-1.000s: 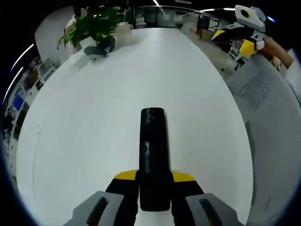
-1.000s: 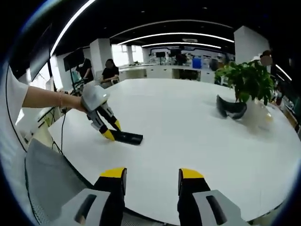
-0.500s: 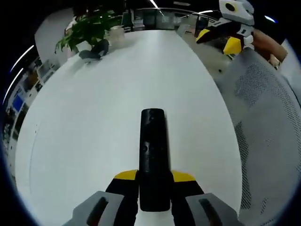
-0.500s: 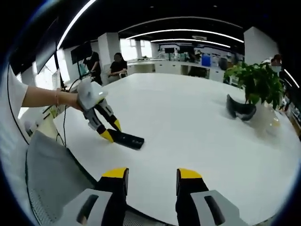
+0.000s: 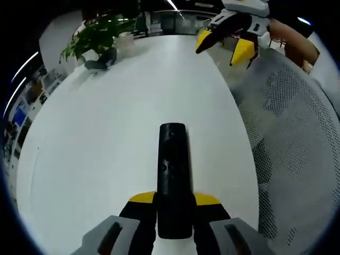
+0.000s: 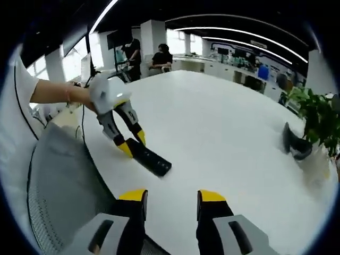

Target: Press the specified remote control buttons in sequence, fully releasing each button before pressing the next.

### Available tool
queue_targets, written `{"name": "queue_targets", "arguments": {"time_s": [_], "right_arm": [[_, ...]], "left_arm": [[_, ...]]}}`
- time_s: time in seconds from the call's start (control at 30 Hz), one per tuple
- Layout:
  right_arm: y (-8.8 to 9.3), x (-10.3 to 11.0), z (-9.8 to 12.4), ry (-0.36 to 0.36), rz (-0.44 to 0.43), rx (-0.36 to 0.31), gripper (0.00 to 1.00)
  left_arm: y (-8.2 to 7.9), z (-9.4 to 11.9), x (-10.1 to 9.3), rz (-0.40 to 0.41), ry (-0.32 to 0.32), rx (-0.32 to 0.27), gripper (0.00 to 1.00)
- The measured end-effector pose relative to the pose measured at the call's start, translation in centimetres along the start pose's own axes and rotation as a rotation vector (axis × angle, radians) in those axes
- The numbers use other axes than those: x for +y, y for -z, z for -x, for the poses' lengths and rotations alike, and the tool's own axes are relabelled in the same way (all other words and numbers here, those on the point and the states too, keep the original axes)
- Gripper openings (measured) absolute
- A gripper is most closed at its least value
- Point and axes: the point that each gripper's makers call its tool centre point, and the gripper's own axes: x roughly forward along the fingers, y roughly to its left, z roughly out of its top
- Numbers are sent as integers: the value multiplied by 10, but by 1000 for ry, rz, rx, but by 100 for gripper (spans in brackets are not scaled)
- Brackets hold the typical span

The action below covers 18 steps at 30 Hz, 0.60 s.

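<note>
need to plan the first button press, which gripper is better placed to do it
Right. The left gripper is shut on the remote control, steadying it on the table. The right gripper is open, holds nothing, and hangs above the table edge, facing the remote.

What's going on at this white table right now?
A person is working with a hand-held gripper in each hand. The left hand-held gripper is shut on a black remote control resting on the white table. The right hand-held gripper is open above the table edge, not touching any button. A potted plant stands at the far side.
</note>
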Motion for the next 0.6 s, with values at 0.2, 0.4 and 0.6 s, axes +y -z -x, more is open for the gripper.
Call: {"name": "queue_targets", "arguments": {"time_s": [0.2, 0.4, 0.6], "right_arm": [[0, 17, -16, -68, 118, 79, 33], [-2, 33, -32, -142, 164, 99, 26], [1, 41, -46, -206, 211, 135, 20]], "left_arm": [[1, 1, -15, -12, 6, -2, 25], [1, 1, -30, -28, 18, -9, 25], [1, 0, -45, -47, 31, -22, 25]]}}
